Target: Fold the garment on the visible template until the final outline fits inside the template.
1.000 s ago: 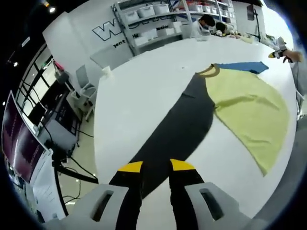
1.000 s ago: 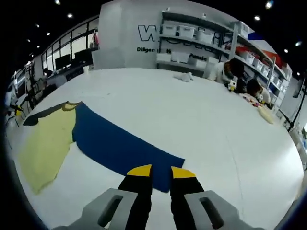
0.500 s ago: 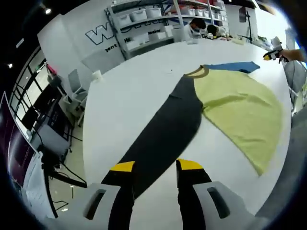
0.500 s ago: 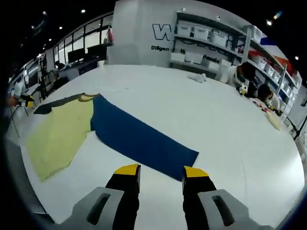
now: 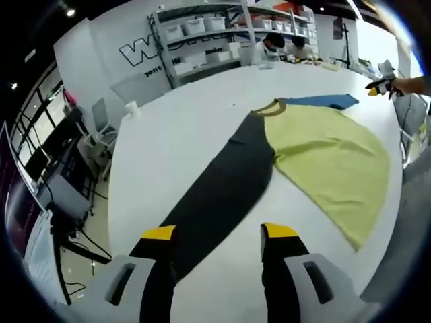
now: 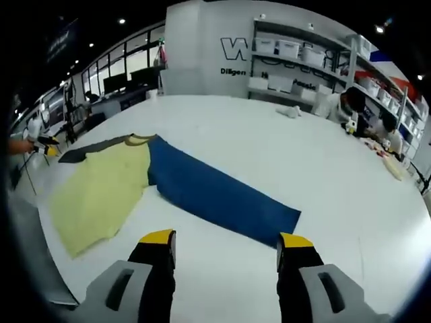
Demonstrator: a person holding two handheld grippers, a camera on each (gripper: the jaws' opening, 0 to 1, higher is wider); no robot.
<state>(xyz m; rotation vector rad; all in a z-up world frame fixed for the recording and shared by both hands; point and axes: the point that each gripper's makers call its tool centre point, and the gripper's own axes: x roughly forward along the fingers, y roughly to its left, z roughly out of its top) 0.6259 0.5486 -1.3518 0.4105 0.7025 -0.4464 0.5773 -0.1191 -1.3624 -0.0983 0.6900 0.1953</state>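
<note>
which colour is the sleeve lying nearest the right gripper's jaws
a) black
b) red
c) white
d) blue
d: in the right gripper view the blue sleeve stretches out just ahead of the open right gripper, while the black sleeve lies on the far side of the yellow body.
</note>
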